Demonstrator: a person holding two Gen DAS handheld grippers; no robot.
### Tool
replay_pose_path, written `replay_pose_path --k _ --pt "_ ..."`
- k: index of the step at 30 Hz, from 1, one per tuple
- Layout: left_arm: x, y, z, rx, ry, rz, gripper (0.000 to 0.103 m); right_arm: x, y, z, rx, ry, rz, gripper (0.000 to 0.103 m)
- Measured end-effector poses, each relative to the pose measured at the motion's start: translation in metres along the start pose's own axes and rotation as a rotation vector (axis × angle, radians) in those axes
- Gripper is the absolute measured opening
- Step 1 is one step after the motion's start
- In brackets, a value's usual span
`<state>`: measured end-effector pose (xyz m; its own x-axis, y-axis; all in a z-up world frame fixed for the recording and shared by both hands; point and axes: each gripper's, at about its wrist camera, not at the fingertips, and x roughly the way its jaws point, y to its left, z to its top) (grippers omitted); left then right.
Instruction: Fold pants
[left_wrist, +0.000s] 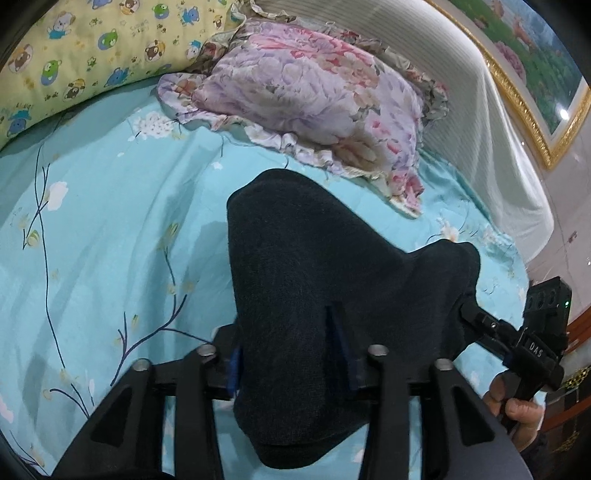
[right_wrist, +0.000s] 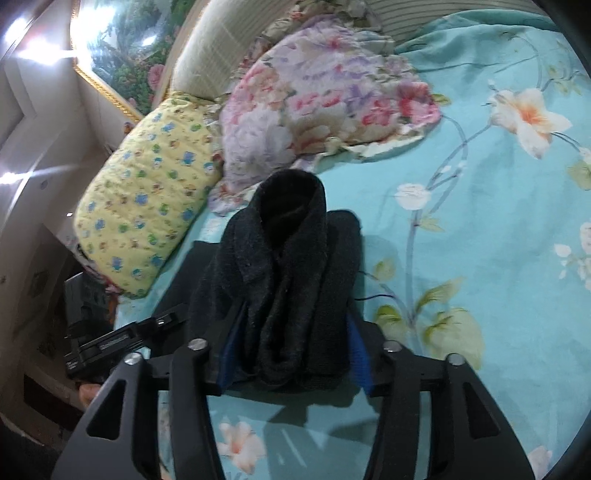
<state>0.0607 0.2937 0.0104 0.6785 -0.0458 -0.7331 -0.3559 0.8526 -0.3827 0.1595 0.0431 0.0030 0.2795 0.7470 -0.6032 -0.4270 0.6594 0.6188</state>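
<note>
The dark pants (left_wrist: 314, 295) fill lower centre of both views above the bed (left_wrist: 110, 221). They are bunched between each tool's parted fingers: left tool (left_wrist: 295, 365), right tool (right_wrist: 291, 350). Whether the pads grip, I cannot tell; the cloth spans both tools equally.

My pants (left_wrist: 314, 295) are a fuzzy matt dark knit, my grippers' arms (right_wrist: 192, 406) matt black plastic with shiny metal pins, the bedsheet (left_wrist: 110, 240) smooth printed cotton, the picture frame (left_wrist: 532, 122) glossy gilt.
</note>
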Motion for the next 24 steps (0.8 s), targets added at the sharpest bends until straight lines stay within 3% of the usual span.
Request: replay_pose_path --k 1,8,18,21,24 --pt "0.002 0.001 -0.001 -0.015 0.04 0.019 0.052 0.0 -0.004 0.0 0.003 0.003 -0.006 0.057" --pt "0.009 0.011 -0.006 -0.048 0.047 0.031 0.069 0.002 -0.018 -0.002 0.014 0.01 -0.022 0.068" --pt "-0.001 0.008 -0.006 -0.042 0.043 0.033 0.071 0.001 -0.017 -0.003 0.015 0.007 -0.036 0.073" --pt "-0.011 0.003 -0.006 -0.025 0.03 0.043 0.081 -0.004 -0.009 -0.004 -0.004 0.006 -0.038 0.074" --pt "-0.021 0.0 -0.01 -0.023 0.018 0.044 0.082 -0.01 0.004 -0.009 -0.048 -0.003 -0.043 0.077"
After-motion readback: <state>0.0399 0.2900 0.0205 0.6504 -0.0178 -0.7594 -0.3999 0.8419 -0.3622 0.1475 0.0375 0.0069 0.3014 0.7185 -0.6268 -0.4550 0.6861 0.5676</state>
